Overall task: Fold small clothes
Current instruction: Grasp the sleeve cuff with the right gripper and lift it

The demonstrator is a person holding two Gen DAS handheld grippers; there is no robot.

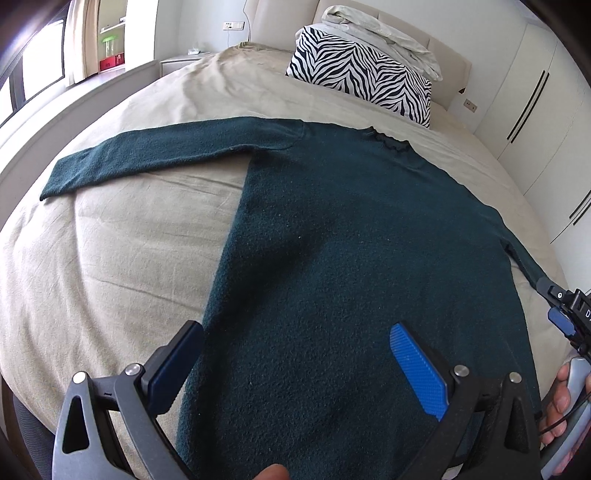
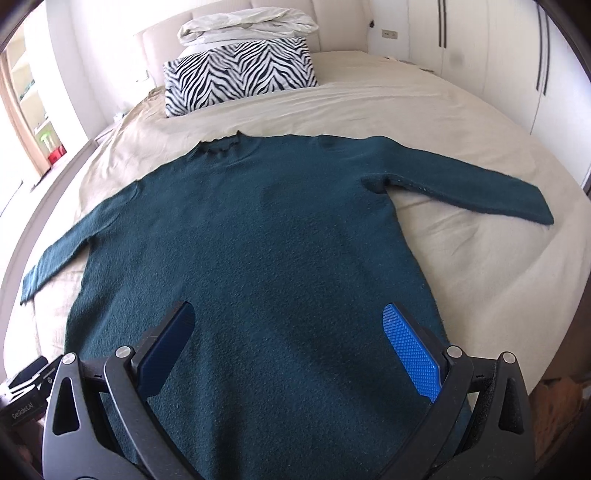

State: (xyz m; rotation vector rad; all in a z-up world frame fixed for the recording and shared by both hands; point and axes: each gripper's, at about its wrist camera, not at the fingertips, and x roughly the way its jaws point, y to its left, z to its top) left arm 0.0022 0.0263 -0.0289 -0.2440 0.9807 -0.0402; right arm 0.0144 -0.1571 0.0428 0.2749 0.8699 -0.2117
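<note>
Nearest in the left wrist view, the left gripper [image 1: 295, 369] hangs with its blue-padded fingers [image 1: 417, 373] spread wide above the lower body of a dark teal sweater [image 1: 351, 240], gripping nothing; a fingertip shows at the bottom edge of that view. Likewise the right gripper [image 2: 291, 354] stands wide apart over the sweater's [image 2: 258, 240] lower half, its pads [image 2: 410, 354] clear of the cloth as far as can be told. At the right edge of the left view the right gripper [image 1: 565, 317] appears again from outside, near the cuff of one sleeve, with a hand [image 1: 561, 402] on its grey handle; from that angle I cannot tell whether it touches the cuff. The sweater lies flat, front side up or down unclear, on a beige bed [image 1: 110, 277], hem toward the cameras and collar [image 2: 221, 146] away. Both sleeves are spread out to the sides: the left sleeve [image 1: 147, 155] stretches straight across the sheet, the right sleeve [image 2: 480, 184] angles outward and slightly down. Beyond the collar, well apart from it, a zebra-striped pillow [image 2: 240, 77] leans at the head of the bed with a folded pale duvet [image 2: 247, 26] on top. White wardrobe doors [image 2: 498, 55] line the wall on the right, and a window [image 1: 37, 74] is at the far left.
</note>
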